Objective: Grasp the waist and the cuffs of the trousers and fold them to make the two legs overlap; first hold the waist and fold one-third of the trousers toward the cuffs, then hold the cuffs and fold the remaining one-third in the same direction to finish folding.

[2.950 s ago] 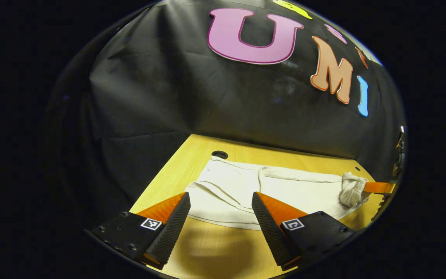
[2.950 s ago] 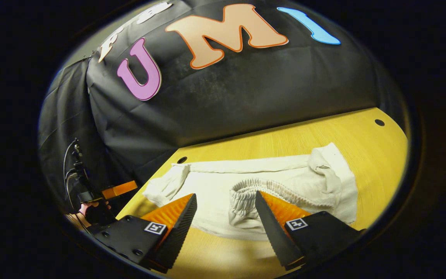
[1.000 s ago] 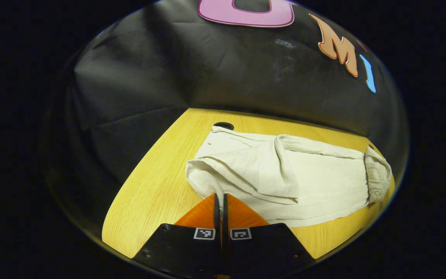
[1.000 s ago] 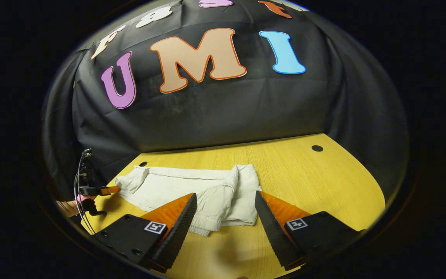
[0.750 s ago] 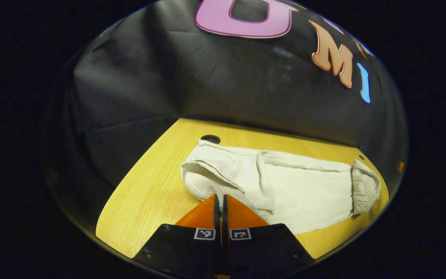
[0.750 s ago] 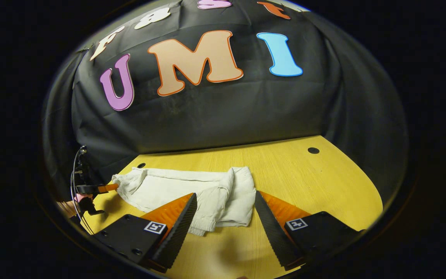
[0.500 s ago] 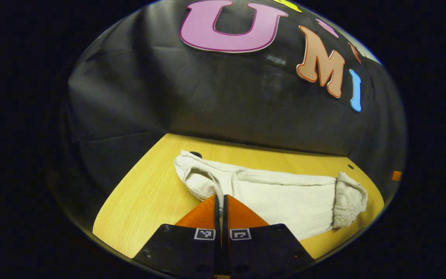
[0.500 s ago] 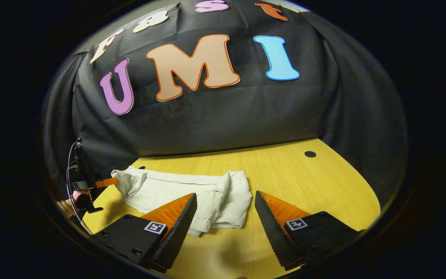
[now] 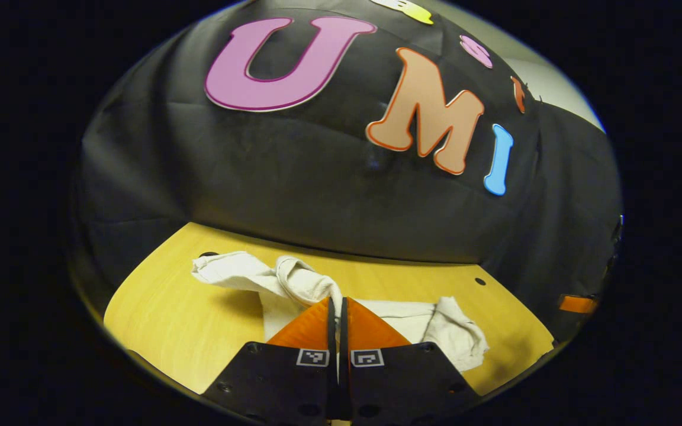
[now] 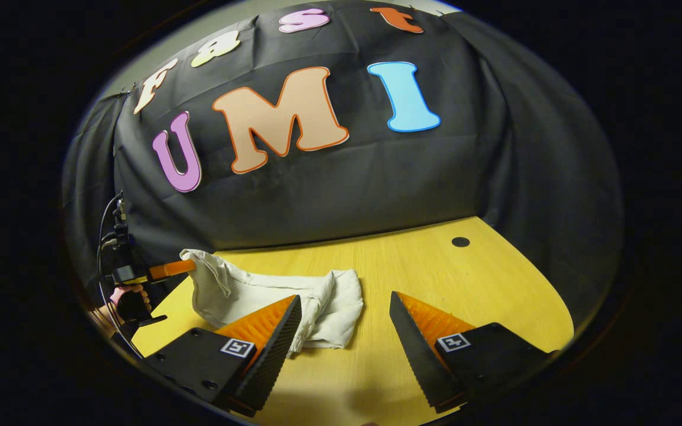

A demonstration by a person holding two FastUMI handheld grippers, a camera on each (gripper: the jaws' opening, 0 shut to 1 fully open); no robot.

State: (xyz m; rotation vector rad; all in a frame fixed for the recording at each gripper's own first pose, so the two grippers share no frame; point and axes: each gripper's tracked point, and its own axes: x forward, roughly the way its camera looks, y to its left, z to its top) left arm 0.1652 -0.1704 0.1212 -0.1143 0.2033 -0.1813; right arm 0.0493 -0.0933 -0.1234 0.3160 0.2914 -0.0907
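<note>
The white trousers (image 9: 293,281) lie on the yellow wooden table (image 9: 157,307). Their cuff end is raised off the table, pinched in my left gripper (image 9: 336,300), which is shut on it. The bunched, folded-over waist end (image 9: 456,334) rests flat to the right. In the right gripper view the trousers (image 10: 258,290) stretch leftward, and the left gripper (image 10: 166,270), held by a hand (image 10: 131,296), lifts the cuff end there. My right gripper (image 10: 344,302) stands open just in front of the folded waist end, with nothing between its fingers.
Black cloth walls close the table at the back and both sides. Small round holes (image 10: 460,241) (image 9: 480,281) are set in the tabletop. Bare wood (image 10: 465,278) stretches to the right of the trousers. A cable (image 10: 107,236) hangs by the left gripper.
The left gripper shut on the cuffs, then lifted them and carried them toward the waist end. The right gripper let the waist go and drew back, open.
</note>
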